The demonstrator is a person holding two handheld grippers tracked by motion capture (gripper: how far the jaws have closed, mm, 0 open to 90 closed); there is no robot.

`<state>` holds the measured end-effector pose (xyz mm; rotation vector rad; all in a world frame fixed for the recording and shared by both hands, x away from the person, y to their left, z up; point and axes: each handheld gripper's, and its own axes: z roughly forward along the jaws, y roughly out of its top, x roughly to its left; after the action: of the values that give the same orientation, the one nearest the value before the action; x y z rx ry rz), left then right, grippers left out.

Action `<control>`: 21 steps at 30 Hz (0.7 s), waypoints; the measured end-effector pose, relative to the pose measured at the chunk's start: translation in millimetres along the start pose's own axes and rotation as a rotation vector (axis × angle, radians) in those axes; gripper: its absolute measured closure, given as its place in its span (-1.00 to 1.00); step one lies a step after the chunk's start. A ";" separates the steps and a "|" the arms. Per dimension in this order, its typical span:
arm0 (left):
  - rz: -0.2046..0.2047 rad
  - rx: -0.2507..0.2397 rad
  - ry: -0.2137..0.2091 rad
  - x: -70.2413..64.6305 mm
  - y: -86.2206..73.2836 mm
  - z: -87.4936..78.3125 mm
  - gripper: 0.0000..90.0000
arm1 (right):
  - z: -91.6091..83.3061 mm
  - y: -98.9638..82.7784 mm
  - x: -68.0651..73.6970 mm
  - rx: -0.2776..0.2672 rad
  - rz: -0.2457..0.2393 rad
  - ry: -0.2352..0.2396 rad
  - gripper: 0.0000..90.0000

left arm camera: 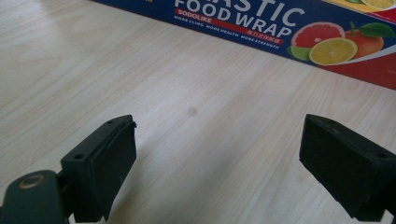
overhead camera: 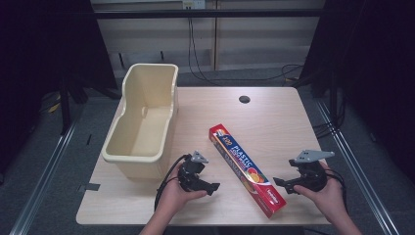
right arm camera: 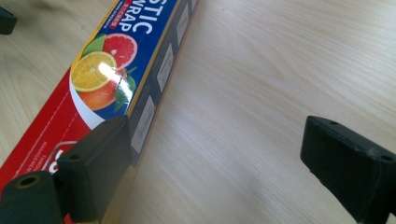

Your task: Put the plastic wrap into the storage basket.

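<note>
High view puts the food wrap box (overhead camera: pixel 247 170) lying flat and slantwise on the table (overhead camera: pixel 274 117), and everything else sits around it. Nearest, just left of the box's lower half, the left gripper (overhead camera: pixel 211 186) rests in a hand, jaws spread wide with only bare wood between them. Just right of the box's near end, the right gripper (overhead camera: pixel 283 183) is likewise gaping and holds nothing. Beyond the box's far end, to its left, stands a cream plastic bin (overhead camera: pixel 147 93). Farther back, right of that end, is a dark round hole (overhead camera: pixel 244 99) in the tabletop.
</note>
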<state>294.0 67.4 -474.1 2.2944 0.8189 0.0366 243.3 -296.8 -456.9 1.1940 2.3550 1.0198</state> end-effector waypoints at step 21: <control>-0.016 -0.002 0.017 3.9 -4.9 -2.4 -0.78 | 26.0 35.8 35.9 0.031 0.061 0.016 -0.87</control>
<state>293.9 73.8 -476.1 2.2880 0.8453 0.0494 256.5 -242.0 -447.9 1.2811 2.3677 1.0200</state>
